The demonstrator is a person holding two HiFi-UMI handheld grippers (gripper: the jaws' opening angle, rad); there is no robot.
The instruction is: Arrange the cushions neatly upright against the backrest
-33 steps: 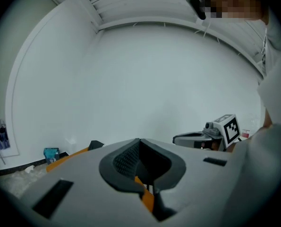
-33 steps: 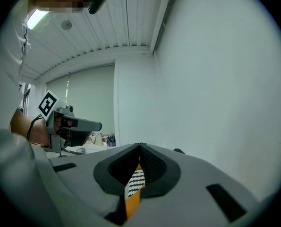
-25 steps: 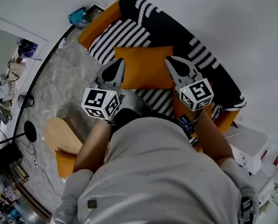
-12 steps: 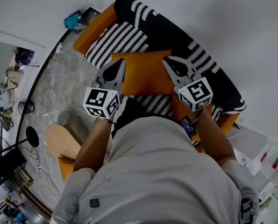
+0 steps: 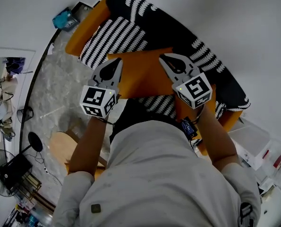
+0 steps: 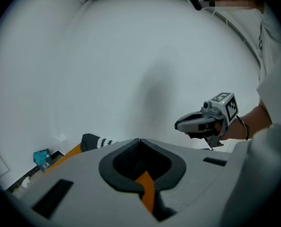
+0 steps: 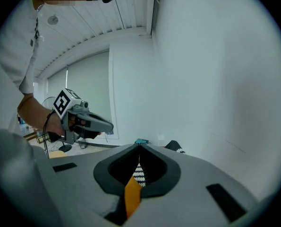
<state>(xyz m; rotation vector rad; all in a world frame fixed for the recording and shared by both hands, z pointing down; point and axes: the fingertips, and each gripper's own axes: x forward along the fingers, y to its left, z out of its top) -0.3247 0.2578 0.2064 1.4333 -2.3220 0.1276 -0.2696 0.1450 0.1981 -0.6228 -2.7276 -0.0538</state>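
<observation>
An orange cushion lies tilted on the seat of the sofa, in front of the black backrest with white dashes. A black-and-white striped cushion lies at the sofa's left end. My left gripper hovers over the orange cushion's left edge and my right gripper over its right edge. Both are shut with their tips toward the backrest. In the left gripper view the jaws meet, and orange shows through the slit below. The right gripper looks the same, with striped fabric and orange behind its tips.
The sofa's orange armrest is at the far left. A wooden stool stands on the marble floor by my left arm. A teal box sits by the wall, a white bin at right, a fan and cables at lower left.
Both grippers stay shut and side by side over the orange cushion. They have edged a little toward the backrest, and the head view has shifted slightly.
</observation>
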